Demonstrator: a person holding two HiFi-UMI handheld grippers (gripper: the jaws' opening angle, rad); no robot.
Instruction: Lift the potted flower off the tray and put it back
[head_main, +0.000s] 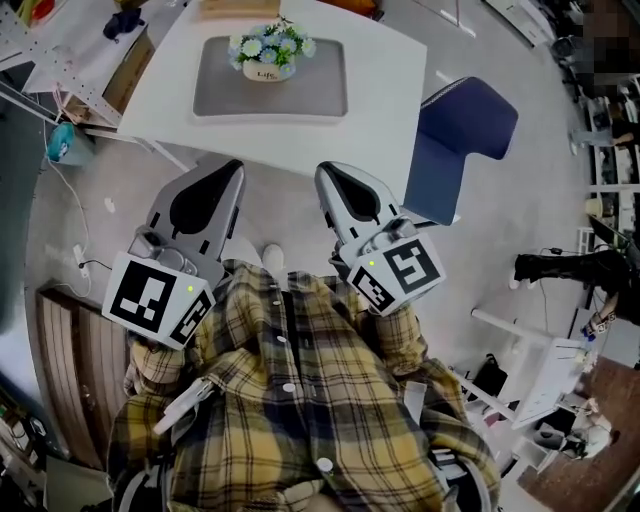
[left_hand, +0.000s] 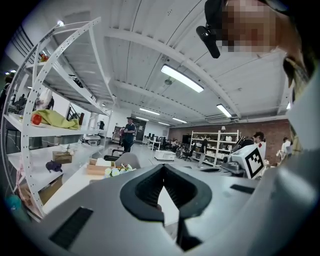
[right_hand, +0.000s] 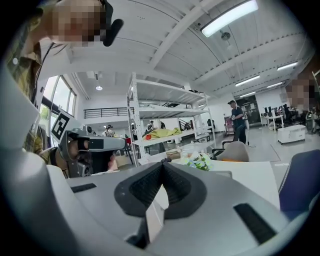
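Note:
The potted flower (head_main: 268, 55), pale blue and white blooms in a white pot, stands upright at the far side of a grey tray (head_main: 305, 95) on the white table (head_main: 390, 80). Both grippers hover over the floor, short of the table's near edge, pointing towards it. My left gripper (head_main: 236, 166) is shut with nothing in it, and so is my right gripper (head_main: 322, 170). In the left gripper view the flower (left_hand: 116, 171) peeks just over the shut left gripper (left_hand: 163, 166). In the right gripper view the flower (right_hand: 199, 161) shows beyond the shut right gripper (right_hand: 162, 163).
A blue chair (head_main: 465, 135) stands at the table's right corner. A cardboard box (head_main: 128, 70) and a metal shelf rack (left_hand: 55, 100) are to the table's left. A wooden box (head_main: 237, 8) lies at the table's far edge. Cables run over the floor at left.

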